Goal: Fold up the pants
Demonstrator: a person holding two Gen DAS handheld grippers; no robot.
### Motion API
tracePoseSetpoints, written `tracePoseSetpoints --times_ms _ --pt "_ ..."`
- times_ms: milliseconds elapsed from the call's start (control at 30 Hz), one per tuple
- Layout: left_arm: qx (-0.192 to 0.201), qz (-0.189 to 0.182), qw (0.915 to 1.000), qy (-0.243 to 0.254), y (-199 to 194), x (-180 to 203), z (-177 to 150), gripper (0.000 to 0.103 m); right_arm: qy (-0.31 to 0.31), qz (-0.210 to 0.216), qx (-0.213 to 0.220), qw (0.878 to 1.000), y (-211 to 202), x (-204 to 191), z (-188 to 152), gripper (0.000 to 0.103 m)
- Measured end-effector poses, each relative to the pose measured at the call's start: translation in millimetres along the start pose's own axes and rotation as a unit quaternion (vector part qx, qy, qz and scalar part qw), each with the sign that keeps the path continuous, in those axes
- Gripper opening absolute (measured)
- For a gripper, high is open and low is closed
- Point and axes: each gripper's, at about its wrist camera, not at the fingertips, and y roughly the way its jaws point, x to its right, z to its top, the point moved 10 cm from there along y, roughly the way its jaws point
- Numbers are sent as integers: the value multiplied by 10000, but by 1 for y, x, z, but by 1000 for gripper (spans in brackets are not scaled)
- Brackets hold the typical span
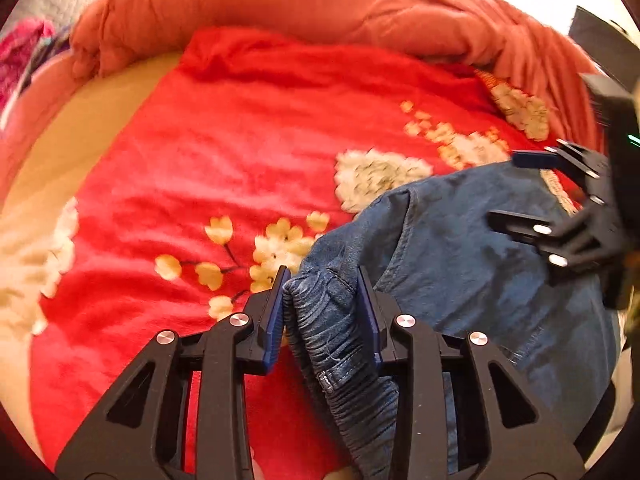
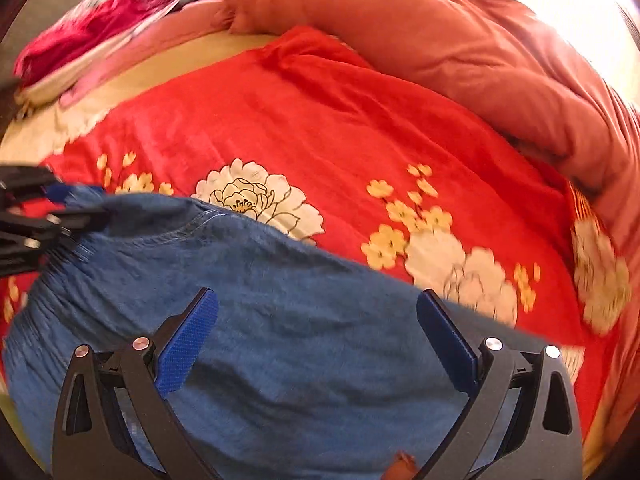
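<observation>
Matt denim pants lie on a plush, fleecy blanket.

Both wrist views close, tilted down, sharing the pants and red blanket

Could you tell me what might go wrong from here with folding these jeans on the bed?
1. The left gripper pinches only a bunched corner of the jeans' elastic waistband; the gathered denim could slip out when lifted.
2. The right gripper hangs open over the jeans, holding nothing, so a pull by the left alone may drag them askew.
3. The soft red floral blanket underneath could get pinched along with the denim.
</observation>
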Motion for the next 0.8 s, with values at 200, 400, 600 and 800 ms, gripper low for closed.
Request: tracePoseSetpoints --times_ms 200,400,600,800 --pt "540 83 9977 397 -34 15 6 25 -651 21 -6 9979 6 -3 11 98" --pt "727 58 9950 676 -52 30 5 25 -1334 61 109 9910 11 -24 11 94" --pt "847 108 9933 781 -61 36 2 25 -1372 303 274 9897 8 -47 5 40" --pt "855 247 9935 712 -60 29 0 25 -666 305 750 9945 -29 -37 -8 17"
